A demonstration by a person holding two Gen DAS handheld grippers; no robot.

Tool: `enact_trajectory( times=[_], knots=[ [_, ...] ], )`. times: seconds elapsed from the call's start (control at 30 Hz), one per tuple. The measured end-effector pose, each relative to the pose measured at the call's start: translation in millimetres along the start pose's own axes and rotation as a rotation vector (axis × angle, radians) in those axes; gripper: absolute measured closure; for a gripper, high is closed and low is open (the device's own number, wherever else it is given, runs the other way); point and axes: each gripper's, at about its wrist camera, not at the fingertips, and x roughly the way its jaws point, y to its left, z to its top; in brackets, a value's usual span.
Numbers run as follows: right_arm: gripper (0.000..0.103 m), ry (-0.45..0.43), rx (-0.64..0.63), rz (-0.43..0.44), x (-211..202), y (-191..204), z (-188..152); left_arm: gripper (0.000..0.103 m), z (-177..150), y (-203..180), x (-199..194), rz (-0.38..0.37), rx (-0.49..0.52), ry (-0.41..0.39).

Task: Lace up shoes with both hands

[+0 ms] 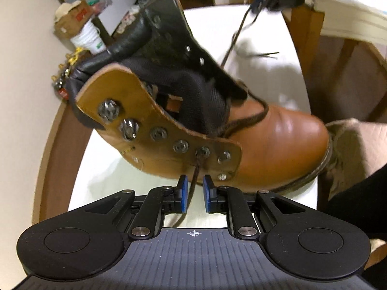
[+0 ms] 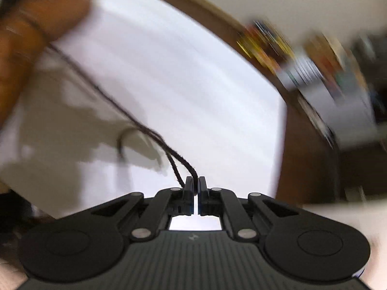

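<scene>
**Q:** On the white worktop (image 1: 266, 38), where is the shoe, and what are the grippers doing?

**A:** A tan leather ankle boot with metal eyelets (image 1: 278, 140) lies tipped on its side mid-worktop. A dark brown cord lace (image 1: 196, 171) hangs from a lower eyelet and runs between the blue pads (image 1: 184, 193) of the left hand-held gripper (image 1: 195, 193), which stand apart, not pressing it. The right hand-held gripper (image 2: 195, 188) is pinched together on another stretch of lace (image 2: 183, 162); that view is blurred.

**Q:** What could go wrong?

**A:** The left pads may close beside the lace and miss it. A hard pull from the right could drag the boot, or slip the lace out of its eyelet.

**Q:** How much room is there?

**A:** Bare white surface lies behind the boot. The brown rim (image 1: 52, 149) curves just beside the collar, a wooden chair (image 1: 307, 29) stands past the far edge, and the toe nearly touches a quilted beige sleeve (image 1: 358, 149).
</scene>
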Motion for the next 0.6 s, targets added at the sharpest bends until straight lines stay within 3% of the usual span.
enact_trajectory(
  times=[0.07,0.13,0.17,0.23,0.33,0.4,0.5,0.6],
  knots=[
    [0.099,0.079,0.015,-0.011,5.6,-3.4,-12.2,0.100,-0.9,2.4,0.8,-0.022,-0.030,0.005],
    [0.097,0.090,-0.018,0.025,1.3,3.7,-16.2,0.100,-2.2,3.3,0.5,-0.030,-0.039,0.018],
    [0.091,0.081,-0.037,0.053,-3.3,9.4,-17.0,0.100,-4.2,3.3,1.2,-0.037,-0.043,0.034],
    [0.084,0.025,-0.056,0.124,-18.4,23.4,-12.2,0.101,-14.8,-1.6,2.4,-0.051,-0.045,0.093],
    [0.084,-0.070,-0.059,0.188,-39.1,32.9,-8.5,0.101,-27.2,-7.8,-1.1,-0.060,-0.038,0.131],
    [0.084,-0.173,-0.070,0.245,-57.6,42.0,-8.2,0.101,-31.1,-8.9,-3.1,-0.059,-0.048,0.136],
    [0.075,-0.349,-0.135,0.322,-84.8,60.9,1.7,0.101,-29.9,-5.1,-5.4,-0.051,-0.074,0.124],
    [0.075,-0.408,-0.227,0.358,-94.0,82.9,15.6,0.100,-28.0,-2.4,-8.1,-0.044,-0.081,0.119]
  ],
)
